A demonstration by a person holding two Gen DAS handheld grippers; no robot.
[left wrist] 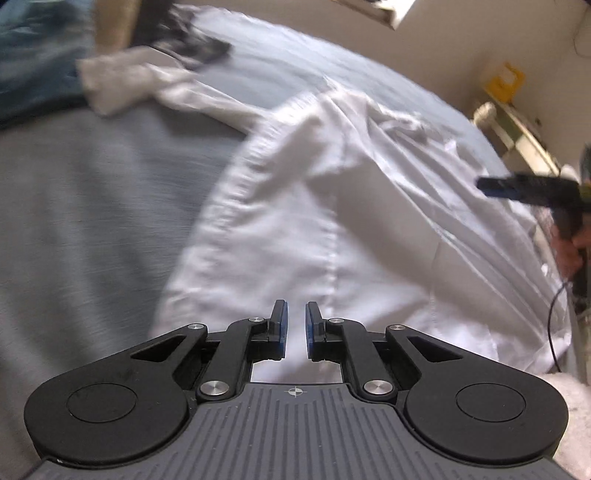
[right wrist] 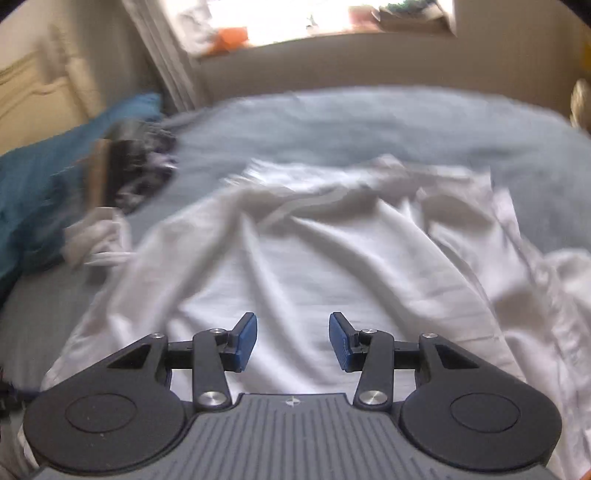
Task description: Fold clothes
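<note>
A white shirt lies spread and wrinkled on the grey-blue bed cover. One sleeve trails toward the far left. My left gripper hovers over the shirt's near hem, its blue pads a narrow gap apart with nothing between them. The right gripper shows blurred at the right edge of the left wrist view, held by a hand. In the right wrist view my right gripper stands wide open above the white shirt, holding nothing.
A teal pillow and a dark patterned garment lie at the bed's far left. A cream headboard and a bright window sill stand behind. A shelf with a yellow item is to the right of the bed.
</note>
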